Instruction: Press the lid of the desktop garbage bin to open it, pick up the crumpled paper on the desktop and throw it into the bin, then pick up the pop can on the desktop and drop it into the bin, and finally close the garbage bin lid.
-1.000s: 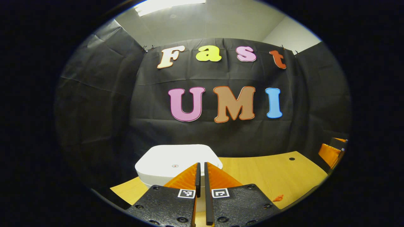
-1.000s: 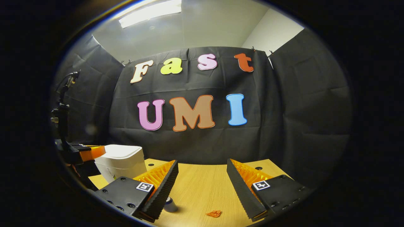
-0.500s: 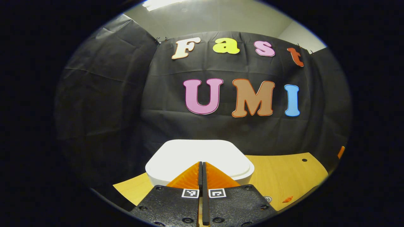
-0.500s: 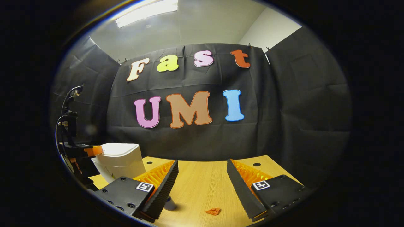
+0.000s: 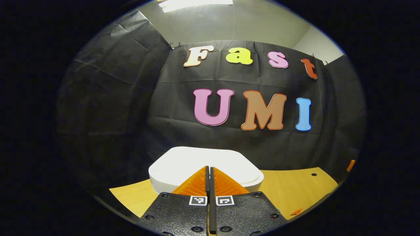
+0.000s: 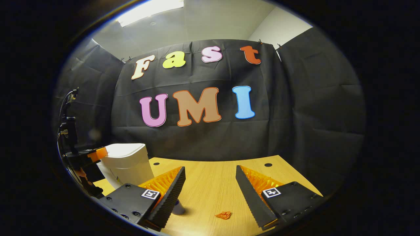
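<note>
Bin (image 5: 177,170) lid: in the left gripper view it sits closed on the white bin, at the near left part of the wooden table (image 5: 295,190). The left gripper (image 5: 208,173) has its fingers pressed together with nothing between them, tips over the near edge of the lid; contact cannot be confirmed from this angle. Risk, as a judgement: a press that lands on the rim instead of the latch zone may leave the lid shut or push the light bin backward across the table. A small orange scrap, presumably the crumpled paper (image 5: 296,211), lies at the far right edge of the table.

In the right gripper view, the right gripper (image 6: 210,183) hangs above the table with its fingers spread wide and empty. The crumpled paper (image 6: 223,215) lies on the table between them, low in the frame. The can (image 6: 178,207) stands just beside the inner face of one finger, partly hidden by it. Risk: a descent toward the paper may knock the can over, and a round can would roll. The paper is flat and small, so closing fingers may slide over it. The bin (image 6: 126,162) stands well apart to one side, with the left gripper (image 6: 98,152) at its lid.
</note>
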Demonstrator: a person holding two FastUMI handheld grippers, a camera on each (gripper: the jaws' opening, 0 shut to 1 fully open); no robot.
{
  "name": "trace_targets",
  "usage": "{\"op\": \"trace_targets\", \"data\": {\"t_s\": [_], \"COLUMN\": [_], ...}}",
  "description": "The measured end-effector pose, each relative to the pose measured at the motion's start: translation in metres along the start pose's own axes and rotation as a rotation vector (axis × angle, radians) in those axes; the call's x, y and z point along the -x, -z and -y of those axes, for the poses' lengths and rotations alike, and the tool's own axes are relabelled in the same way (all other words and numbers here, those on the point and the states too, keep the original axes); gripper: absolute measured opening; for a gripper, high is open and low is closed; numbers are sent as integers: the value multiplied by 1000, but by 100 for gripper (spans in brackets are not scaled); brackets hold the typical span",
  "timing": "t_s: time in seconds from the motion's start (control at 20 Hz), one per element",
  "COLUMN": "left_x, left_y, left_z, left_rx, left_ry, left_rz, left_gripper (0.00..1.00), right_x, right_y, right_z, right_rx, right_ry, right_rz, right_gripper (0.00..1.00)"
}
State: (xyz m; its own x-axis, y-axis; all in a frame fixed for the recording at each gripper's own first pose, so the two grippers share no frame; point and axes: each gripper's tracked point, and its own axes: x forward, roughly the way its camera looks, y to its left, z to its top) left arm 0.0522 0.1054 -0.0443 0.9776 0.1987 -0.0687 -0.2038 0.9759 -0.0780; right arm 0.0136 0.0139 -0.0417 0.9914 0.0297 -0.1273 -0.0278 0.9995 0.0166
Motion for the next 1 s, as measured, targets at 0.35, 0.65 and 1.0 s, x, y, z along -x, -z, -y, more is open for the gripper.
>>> {"op": "trace_targets", "data": {"t_s": [0.35,0.65,1.0], "left_x": [-1,2,28], "left_y": [-8,-52,-89], "left_z": [2,7,20], "left_rx": [-122,-108,-113], "left_ry": [15,21,75], "left_rz": [15,118,203], "left_gripper": [0,0,0], "right_x": [1,6,-1], "right_y": [3,12,33], "right_z": [-8,-3,1], "right_rx": [-2,14,49], "right_ry": [-18,0,13], "right_rz": [-5,-34,-75], "right_gripper": [98,98,98]}}
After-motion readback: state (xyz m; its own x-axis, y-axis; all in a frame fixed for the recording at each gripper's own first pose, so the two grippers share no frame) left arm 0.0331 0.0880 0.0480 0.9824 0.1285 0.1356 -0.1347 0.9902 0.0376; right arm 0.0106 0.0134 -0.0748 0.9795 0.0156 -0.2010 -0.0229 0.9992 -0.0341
